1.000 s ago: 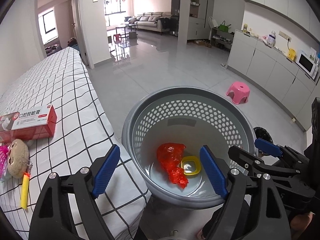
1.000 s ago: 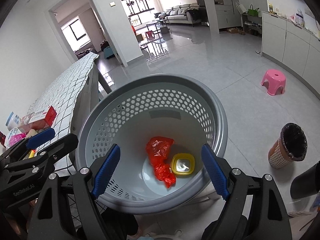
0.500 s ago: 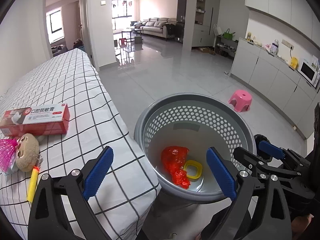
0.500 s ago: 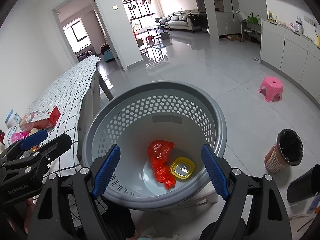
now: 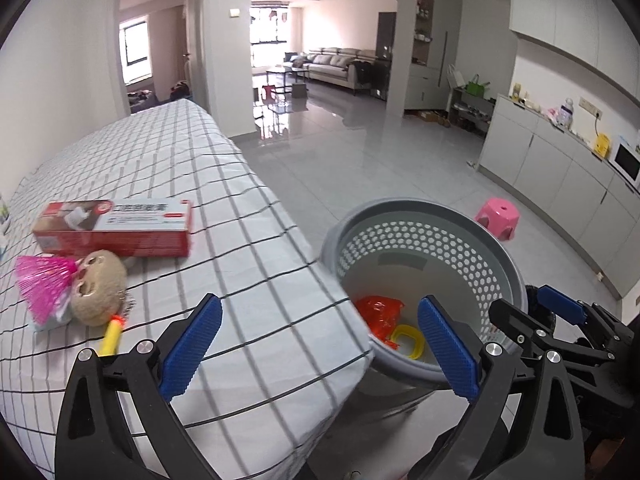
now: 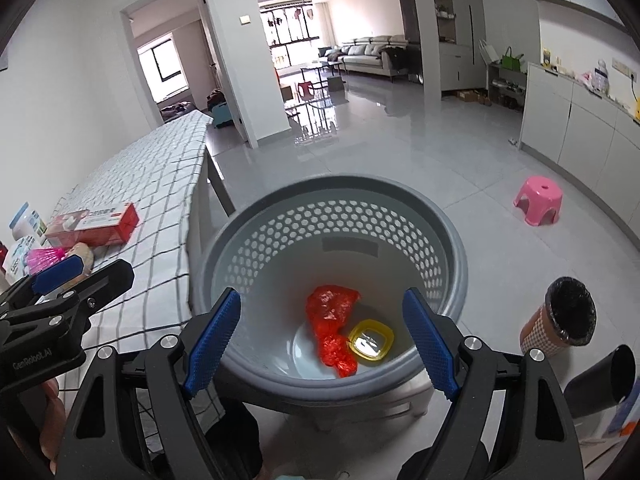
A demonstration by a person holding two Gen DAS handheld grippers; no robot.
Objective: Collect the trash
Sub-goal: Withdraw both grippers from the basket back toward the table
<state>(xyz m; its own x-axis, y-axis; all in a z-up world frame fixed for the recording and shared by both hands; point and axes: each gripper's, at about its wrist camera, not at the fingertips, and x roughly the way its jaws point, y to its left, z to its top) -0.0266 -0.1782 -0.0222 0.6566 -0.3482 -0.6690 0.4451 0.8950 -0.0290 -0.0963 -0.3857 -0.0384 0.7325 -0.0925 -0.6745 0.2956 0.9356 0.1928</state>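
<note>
Basket [image 6: 456, 264]: grey, perforated wall, standing on the floor just beside the table [image 5: 208, 184]. Holds two collected items at its bottom: a crumpled red plastic bag [image 6: 330, 320] and a small yellow-rimmed lid or dish [image 6: 370, 343], touching each other.

Table: covered with a white cloth with a dark grid. Items left on it, grouped near its left part in the left wrist view:
- red and white carton [image 5: 114, 227], lying flat
- pink mesh piece [image 5: 44, 280], just in front of the carton
- tan round item [image 5: 98, 288], touching the mesh; what it is cannot be told
- yellow stick with an orange tip [image 5: 112, 332], just beside the tan item
- white packets or bottles [image 6: 24, 226] at the far left edge, partly cut off

Left hand-held gripper [image 5: 318, 350]: over the table's near corner, jaws opening and near their widest, nothing between the pads.

Right hand-held gripper [image 6: 322, 344]: above the basket, jaws wide apart, empty.

Floor, not part of the lot as far as can be judged: pink stool [image 6: 538, 200], a small bin with a black liner [image 6: 568, 320], a dark tube [image 6: 600, 380] at the lower right.

Progress, judged: early to midway. Two pieces are in the basket; at least four lie uncollected on the table. Which of the table items count as trash cannot be told. The left hand-held gripper is the nearer to them and appears ready for the next pick.
</note>
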